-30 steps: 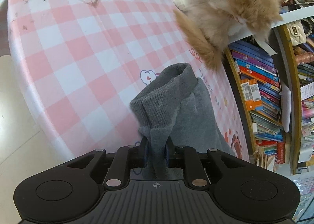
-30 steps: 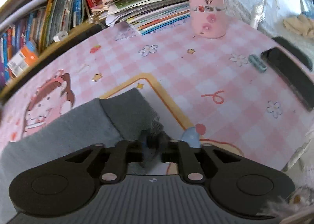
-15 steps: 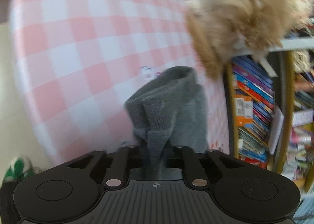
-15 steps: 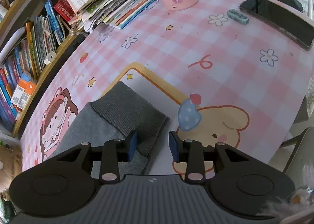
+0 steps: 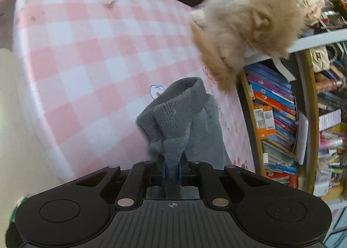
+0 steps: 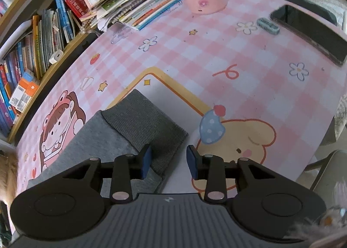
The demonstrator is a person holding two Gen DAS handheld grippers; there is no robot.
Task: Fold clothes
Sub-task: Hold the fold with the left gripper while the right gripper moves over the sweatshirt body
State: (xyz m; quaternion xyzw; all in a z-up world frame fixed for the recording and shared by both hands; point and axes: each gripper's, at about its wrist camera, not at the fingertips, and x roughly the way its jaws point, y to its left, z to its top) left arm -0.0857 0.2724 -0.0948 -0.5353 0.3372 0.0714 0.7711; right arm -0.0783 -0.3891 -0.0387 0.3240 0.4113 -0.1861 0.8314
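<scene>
A grey sweater (image 5: pixel 190 126) is spread on the pink checked table cover (image 5: pixel 91 57). A pinch of its ribbed edge is squeezed tight between the pads of the left gripper (image 5: pixel 171 168), and the cloth is lifted up in a bunch. The right gripper (image 6: pixel 168 162) is being opened; its blue pads (image 6: pixel 146 161) are kept off the ribbed cuff (image 6: pixel 147 126) below. A fluffy cat (image 5: pixel 249 24) is seen by the bookshelf (image 5: pixel 279 117).
</scene>
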